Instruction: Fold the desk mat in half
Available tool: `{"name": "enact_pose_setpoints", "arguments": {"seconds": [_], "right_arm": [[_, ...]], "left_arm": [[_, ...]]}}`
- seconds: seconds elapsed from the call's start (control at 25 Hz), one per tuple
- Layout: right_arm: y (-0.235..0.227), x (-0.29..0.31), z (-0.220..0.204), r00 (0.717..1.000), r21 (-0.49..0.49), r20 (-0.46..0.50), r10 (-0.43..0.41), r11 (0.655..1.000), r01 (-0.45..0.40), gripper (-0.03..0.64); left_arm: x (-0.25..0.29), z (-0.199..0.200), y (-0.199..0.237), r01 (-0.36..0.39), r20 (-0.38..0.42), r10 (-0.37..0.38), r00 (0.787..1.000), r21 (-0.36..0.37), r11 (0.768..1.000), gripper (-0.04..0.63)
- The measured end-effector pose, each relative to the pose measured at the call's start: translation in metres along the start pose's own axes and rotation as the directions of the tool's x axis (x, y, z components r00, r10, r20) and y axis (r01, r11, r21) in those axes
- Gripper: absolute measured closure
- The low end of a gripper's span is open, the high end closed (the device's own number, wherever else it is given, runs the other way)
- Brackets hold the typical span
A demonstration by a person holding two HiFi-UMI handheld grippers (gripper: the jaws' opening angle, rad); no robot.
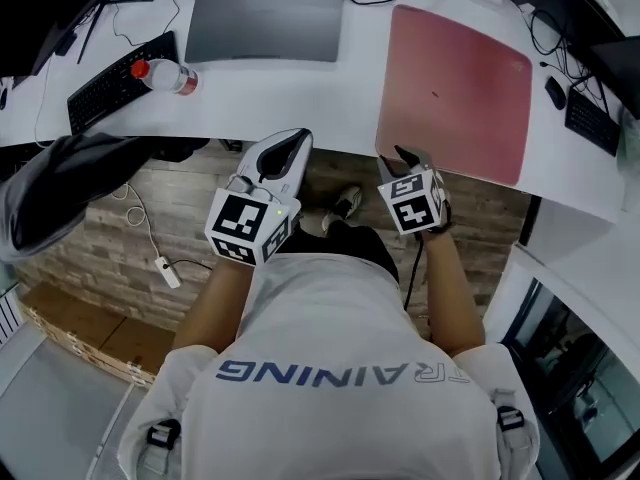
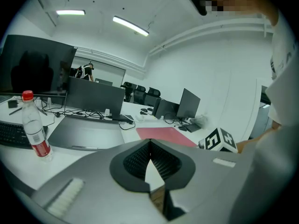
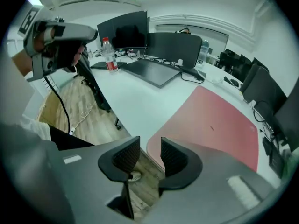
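Observation:
A pink desk mat (image 1: 455,88) lies flat on the white desk (image 1: 280,98) at the right, its near edge along the desk's front edge. My right gripper (image 1: 406,158) hovers just off the mat's near left corner (image 3: 156,146). It is open (image 3: 150,148), with only floor and that corner showing past the gap and nothing touching the pads. My left gripper (image 1: 290,140) is held off the desk's front edge, left of the mat. It is shut (image 2: 149,143), pads meeting at the tips with nothing between them. A dark grey flat pad (image 1: 265,16) lies further back.
A red-capped bottle (image 1: 165,76) lies beside a black keyboard (image 1: 112,86) at the desk's left. Monitors (image 3: 128,29) and cables line the back edge. A black mouse (image 1: 555,93) sits right of the mat. A dark chair (image 1: 60,183) stands at the left, over wooden floor (image 1: 130,258).

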State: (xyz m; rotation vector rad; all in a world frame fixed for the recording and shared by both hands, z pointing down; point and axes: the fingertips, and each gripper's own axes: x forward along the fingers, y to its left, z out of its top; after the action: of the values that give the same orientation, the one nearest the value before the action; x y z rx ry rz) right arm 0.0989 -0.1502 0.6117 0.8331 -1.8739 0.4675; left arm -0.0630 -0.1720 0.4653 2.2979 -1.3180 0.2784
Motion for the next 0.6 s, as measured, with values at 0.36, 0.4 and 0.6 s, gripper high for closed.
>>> {"name": "enact_pose_setpoints", "arguments": {"seconds": [0.36,0.4,0.6], "right_arm": [[0.004,0.046,-0.018,0.989,-0.098,-0.145,-0.018,0.995,0.003,0.486],[0.005,0.049,-0.018,0.988,-0.111,-0.154,-0.022,0.994,0.005,0.486],[0.010,0.061,-0.026,0.972,-0.205,-0.223,-0.072,0.978,0.025,0.505]], "left_arm": [[-0.005,-0.013,0.028,-0.038,-0.026,0.036,0.999,-0.044,0.998,0.592],[-0.005,-0.015,0.031,-0.041,-0.029,0.039,0.999,-0.049,0.998,0.592],[-0.007,-0.023,0.038,-0.047,-0.043,0.044,0.998,-0.067,0.997,0.592]]}}
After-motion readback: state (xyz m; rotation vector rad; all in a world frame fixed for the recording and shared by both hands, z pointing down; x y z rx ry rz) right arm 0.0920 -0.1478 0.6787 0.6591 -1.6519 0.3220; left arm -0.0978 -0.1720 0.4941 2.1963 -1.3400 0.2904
